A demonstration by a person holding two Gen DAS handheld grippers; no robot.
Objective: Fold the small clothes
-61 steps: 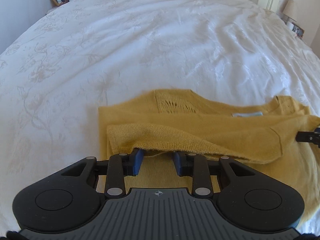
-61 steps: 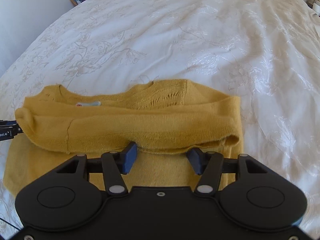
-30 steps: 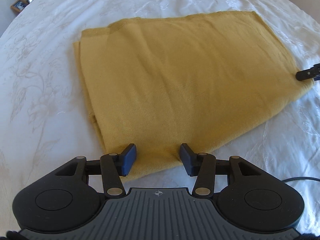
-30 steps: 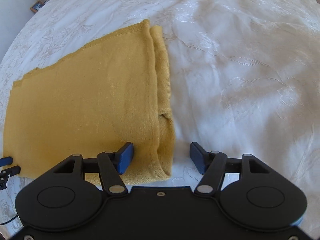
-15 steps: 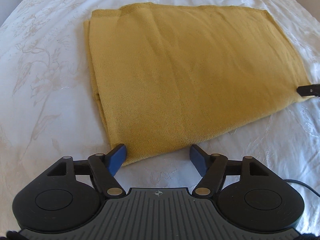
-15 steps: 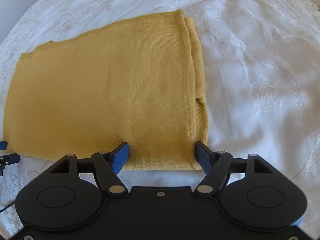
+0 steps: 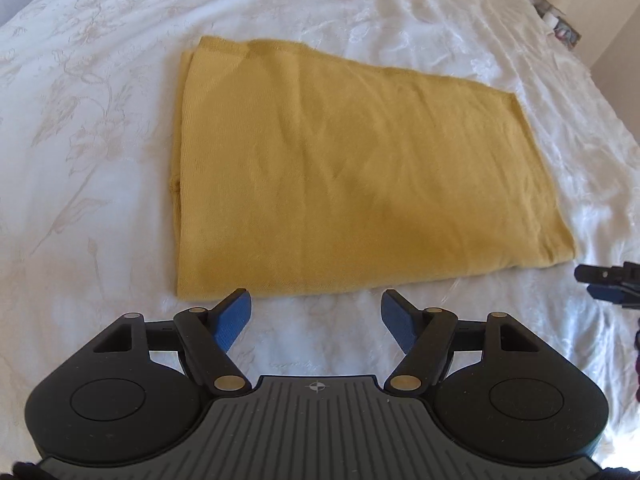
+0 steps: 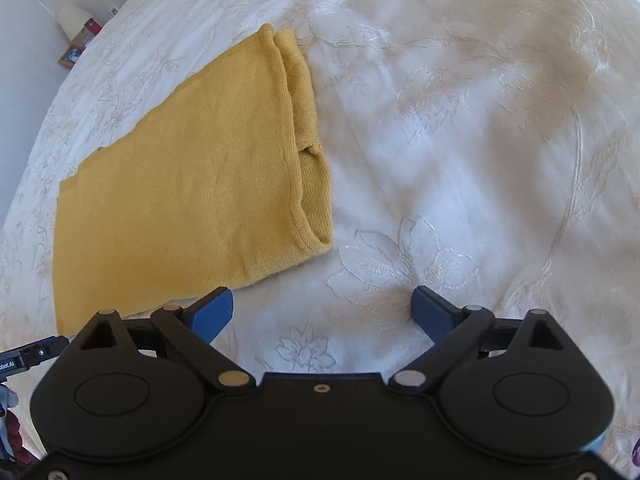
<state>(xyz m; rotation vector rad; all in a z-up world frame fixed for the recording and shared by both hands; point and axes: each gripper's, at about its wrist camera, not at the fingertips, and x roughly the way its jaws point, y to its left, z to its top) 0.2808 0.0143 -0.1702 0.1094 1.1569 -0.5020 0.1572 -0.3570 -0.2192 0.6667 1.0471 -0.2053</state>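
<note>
Sweater (image 7: 360,168) edges flat (bedspread (image 7: 100,128) open around).

1. A bed (image 7: 360,8) spread with a white coverlet (image 8: 460,140) embroidered in pale floral outlines, lightly rumpled.
2. A mustard-yellow knit garment (image 7: 352,176), folded into a flat rectangle, lies directly on the coverlet, layered edges showing along one side.

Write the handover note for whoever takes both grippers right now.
Left gripper: open, nothing between its jaws, just short of the near edge of the yellow sweater.
Right gripper: jaws opening, empty, over the white bedspread beside the sweater's right end.
Sweater: lies flat in a folded rectangle on the bedspread, neither gripper touching it.
Left: perhaps one more fold to make it smaller; your call.
</note>
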